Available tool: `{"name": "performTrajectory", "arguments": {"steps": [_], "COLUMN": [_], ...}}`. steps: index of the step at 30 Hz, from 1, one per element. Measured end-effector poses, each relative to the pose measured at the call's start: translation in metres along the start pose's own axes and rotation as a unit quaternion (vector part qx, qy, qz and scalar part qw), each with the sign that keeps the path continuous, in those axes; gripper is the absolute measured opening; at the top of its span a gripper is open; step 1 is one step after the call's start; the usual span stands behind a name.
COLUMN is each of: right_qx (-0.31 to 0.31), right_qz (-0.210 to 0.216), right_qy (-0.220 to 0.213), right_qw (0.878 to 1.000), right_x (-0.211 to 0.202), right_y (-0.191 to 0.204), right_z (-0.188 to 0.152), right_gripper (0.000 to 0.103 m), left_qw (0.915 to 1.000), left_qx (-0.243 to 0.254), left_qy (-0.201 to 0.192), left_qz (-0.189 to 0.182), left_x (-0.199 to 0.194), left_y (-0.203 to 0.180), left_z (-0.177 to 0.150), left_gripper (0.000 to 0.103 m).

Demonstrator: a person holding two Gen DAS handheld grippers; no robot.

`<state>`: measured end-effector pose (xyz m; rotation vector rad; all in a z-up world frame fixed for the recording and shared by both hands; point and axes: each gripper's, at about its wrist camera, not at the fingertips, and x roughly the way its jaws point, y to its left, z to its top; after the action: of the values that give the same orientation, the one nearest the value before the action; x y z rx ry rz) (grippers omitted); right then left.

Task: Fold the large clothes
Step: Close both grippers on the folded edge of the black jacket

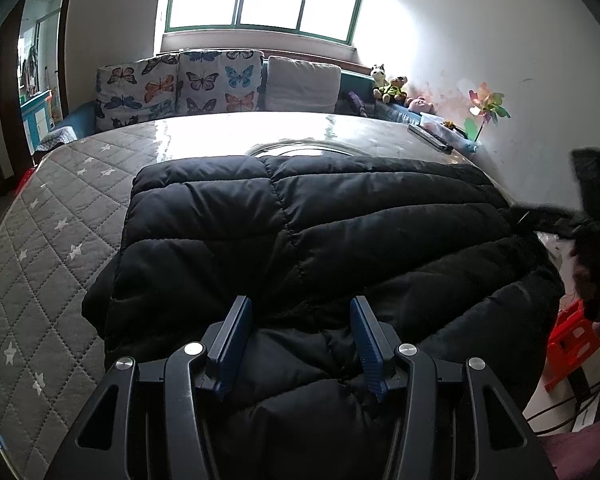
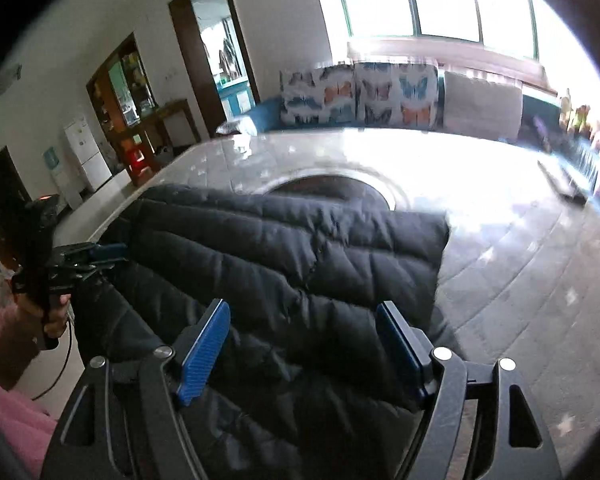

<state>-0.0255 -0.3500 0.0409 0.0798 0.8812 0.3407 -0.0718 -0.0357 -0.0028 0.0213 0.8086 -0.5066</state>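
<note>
A black quilted puffer jacket (image 1: 312, 232) lies folded on the grey star-quilted table (image 1: 52, 248). It also shows in the right wrist view (image 2: 284, 256). My left gripper (image 1: 300, 312) is open, its blue pads spread just above the jacket's near edge, holding nothing. My right gripper (image 2: 304, 316) is open too, hovering over the jacket's near part. The left gripper also appears at the left of the right wrist view (image 2: 100, 256), by the jacket's left edge. The right gripper shows blurred at the right edge of the left wrist view (image 1: 596, 216).
A sofa with butterfly cushions (image 1: 180, 84) stands behind the table under a bright window. Plush toys (image 1: 392, 84), a pinwheel (image 1: 488, 106) and a tray (image 1: 440, 128) sit at the far right. A red stool (image 1: 572, 340) stands below the table's right side.
</note>
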Motion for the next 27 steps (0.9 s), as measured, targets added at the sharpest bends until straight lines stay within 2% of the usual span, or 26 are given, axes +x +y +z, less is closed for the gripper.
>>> {"name": "performTrajectory", "arguments": {"steps": [1, 2, 10, 13, 15, 16, 18, 23, 27], "right_qx": [0.006, 0.000, -0.028, -0.034, -0.030, -0.029, -0.026, -0.029, -0.030], "right_qz": [-0.001, -0.002, -0.017, -0.021, -0.021, -0.021, -0.022, -0.026, -0.026], "right_qy": [0.015, 0.004, 0.006, 0.005, 0.002, 0.002, 0.001, 0.000, 0.000], "right_qw": [1.000, 1.000, 0.999, 0.999, 0.999, 0.999, 0.999, 0.999, 0.999], "right_x": [0.012, 0.017, 0.008, 0.009, 0.007, 0.006, 0.006, 0.007, 0.008], "right_y": [-0.003, -0.003, 0.007, 0.011, 0.010, 0.010, 0.010, 0.012, 0.014], "right_z": [-0.006, -0.011, -0.010, -0.012, -0.014, -0.014, -0.014, -0.013, -0.013], "right_gripper": [0.083, 0.083, 0.083, 0.083, 0.083, 0.084, 0.084, 0.085, 0.085], "left_qw": [1.0000, 1.0000, 0.9994, 0.9988, 0.9979, 0.9970, 0.9945, 0.9884, 0.9847], "left_qx": [-0.001, -0.002, -0.028, -0.044, -0.048, -0.052, -0.070, -0.136, -0.158], "left_qy": [-0.001, 0.000, 0.012, -0.019, -0.043, -0.051, -0.058, -0.021, 0.011], "left_qz": [-0.002, -0.003, -0.016, -0.012, 0.010, 0.025, 0.052, 0.064, 0.073], "left_x": [0.000, -0.001, -0.013, -0.039, -0.054, -0.057, -0.059, -0.035, -0.008], "left_y": [0.000, 0.000, 0.007, 0.013, 0.019, 0.022, 0.035, 0.077, 0.100], "left_z": [0.000, -0.001, 0.013, 0.025, 0.034, 0.037, 0.045, 0.058, 0.058], "left_gripper": [0.055, 0.055, 0.056, 0.056, 0.068, 0.077, 0.080, 0.080, 0.081]}}
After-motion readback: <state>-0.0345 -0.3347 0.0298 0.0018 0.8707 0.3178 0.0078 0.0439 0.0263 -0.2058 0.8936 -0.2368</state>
